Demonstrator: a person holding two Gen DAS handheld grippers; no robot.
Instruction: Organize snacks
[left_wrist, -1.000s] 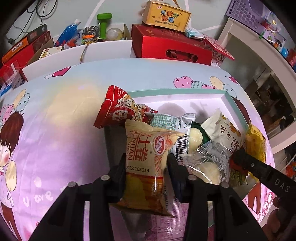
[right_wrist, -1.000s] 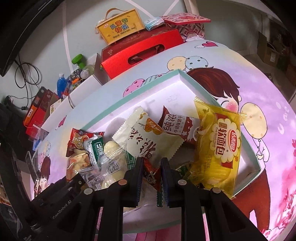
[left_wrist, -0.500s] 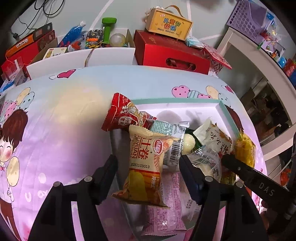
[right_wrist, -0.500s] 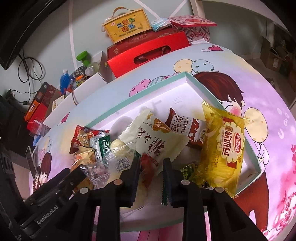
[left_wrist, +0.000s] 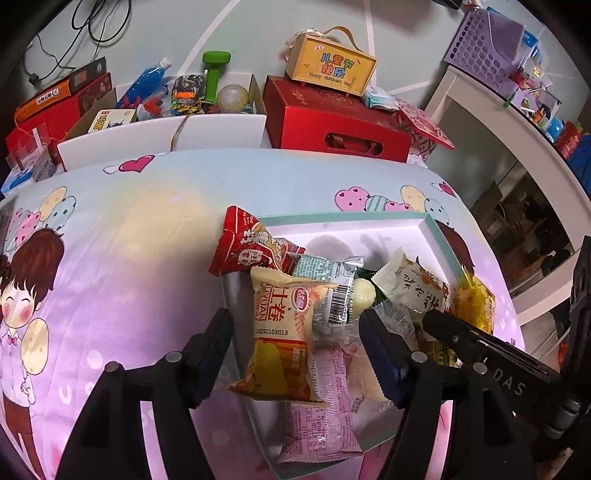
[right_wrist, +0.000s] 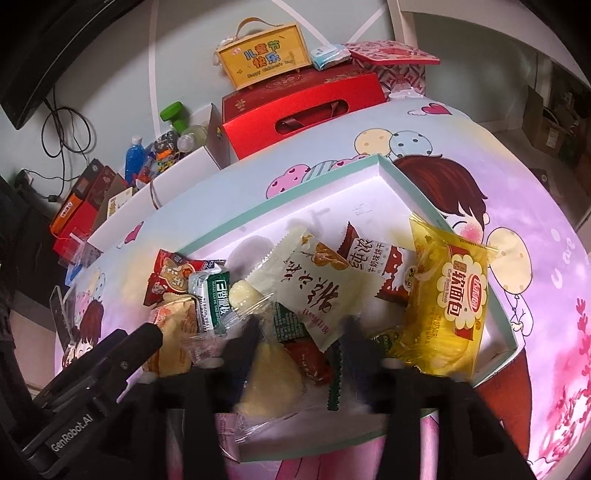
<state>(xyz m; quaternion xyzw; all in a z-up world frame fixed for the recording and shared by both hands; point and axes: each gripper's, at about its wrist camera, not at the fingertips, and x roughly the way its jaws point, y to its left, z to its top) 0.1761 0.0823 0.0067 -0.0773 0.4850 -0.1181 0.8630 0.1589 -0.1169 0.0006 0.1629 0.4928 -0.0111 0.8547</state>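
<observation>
Left gripper (left_wrist: 295, 328) spread wide, fingers (left_wrist: 212, 347) on either side of the orange-and-cream snack packet (left_wrist: 280, 339) without touching it. Packet lying tilted over the near-left rim of the shallow white box (left_wrist: 351, 230) with its teal edge, lower end hanging just outside the wall. Just beyond it, a red snack bag (left_wrist: 242, 249) draped over the box's left edge, and a silver-green wrapper (left_wrist: 327, 280) beside that. Under the orange packet, a pink packet (left_wrist: 321, 410) lying flat in the near corner of the box.

Right gripper (right_wrist: 301, 332) also parted, holding nothing, poised above the pile at the near side of the box. Directly between its fingers (right_wrist: 243, 345), a small red sachet (right_wrist: 308, 358) with a green zigzag-edged wrapper (right_wrist: 334, 376) next to it, neither touched. Farther in, a cream packet with brown lettering (right_wrist: 314, 291) lying diagonally across the middle, a brown-and-white biscuit pack (right_wrist: 373, 266) behind it, and a large yellow bread bag (right_wrist: 450, 306) leaning along the right wall of the box.

Box resting on a cartoon-printed tablecloth (left_wrist: 110, 240). At the far edge of the table, a red gift box (left_wrist: 332, 122) with a yellow carry-handle carton (left_wrist: 330, 66) on top.
</observation>
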